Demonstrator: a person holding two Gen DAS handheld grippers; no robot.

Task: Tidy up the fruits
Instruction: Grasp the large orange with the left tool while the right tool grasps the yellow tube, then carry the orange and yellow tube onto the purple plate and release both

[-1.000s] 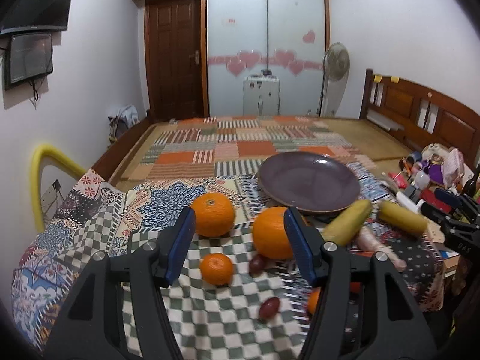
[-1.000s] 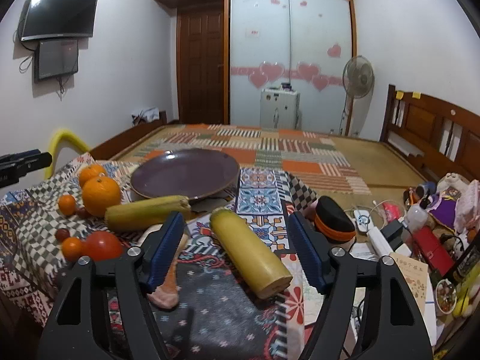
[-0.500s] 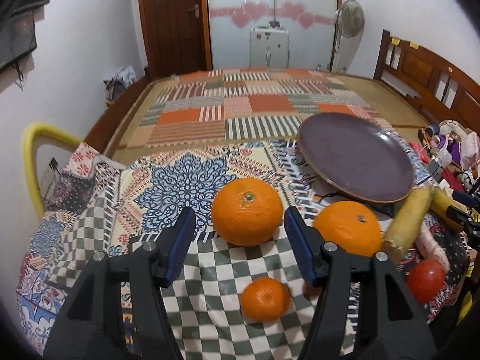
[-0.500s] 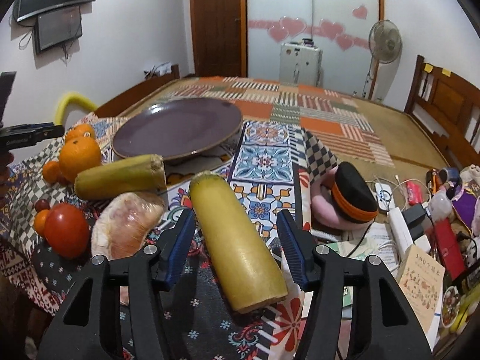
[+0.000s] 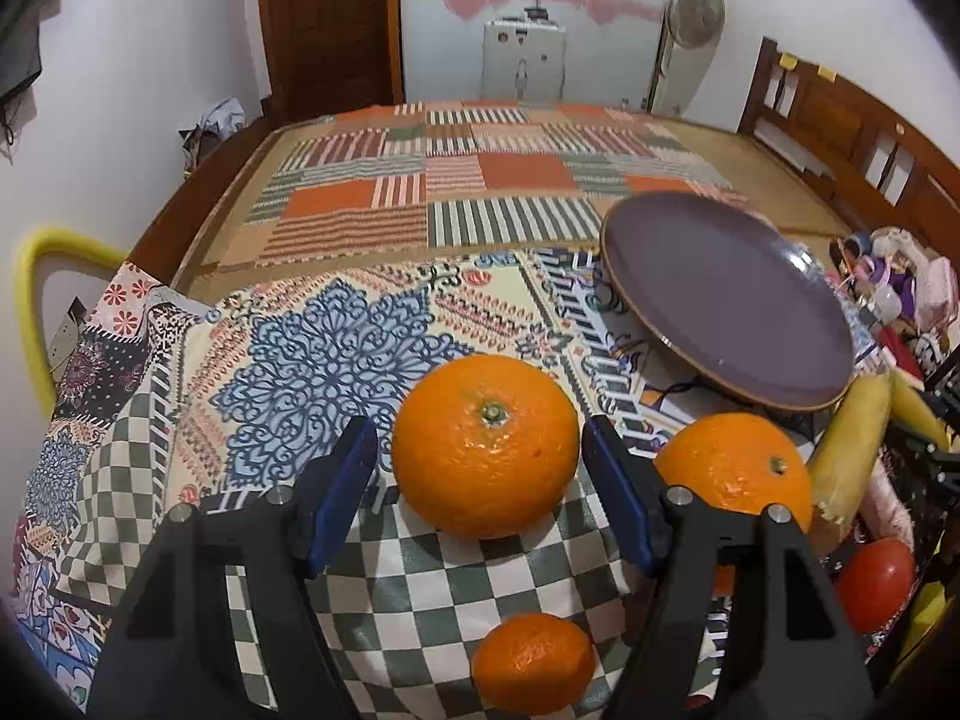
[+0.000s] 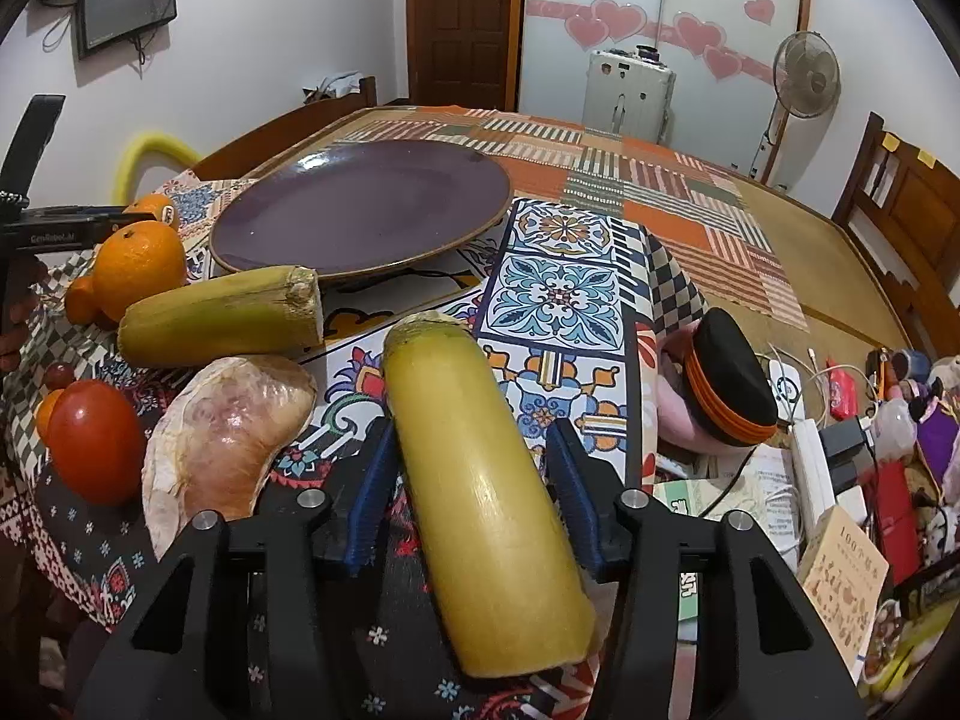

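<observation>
We see the left gripper [image 5: 480, 468] open, jaws just widening around a big orange [image 5: 485, 445] on the checked cloth [image 5: 414, 594], pads clear. Right gripper [image 6: 467, 483] jaws just narrowing on a yellow stalk [image 6: 480, 498], small gaps remain. Purple plate [image 6: 360, 210] beyond.

Left claw [image 5: 480, 483] opened around the big orange [image 5: 486, 444]; right claw [image 6: 465, 489] narrowed around the yellow stalk [image 6: 480, 492].

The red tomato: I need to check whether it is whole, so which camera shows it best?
The right wrist view: there the red tomato sits unobstructed at the left, beside a pale lumpy piece. In the left wrist view only part of it shows at the right edge, behind the left gripper.
</observation>
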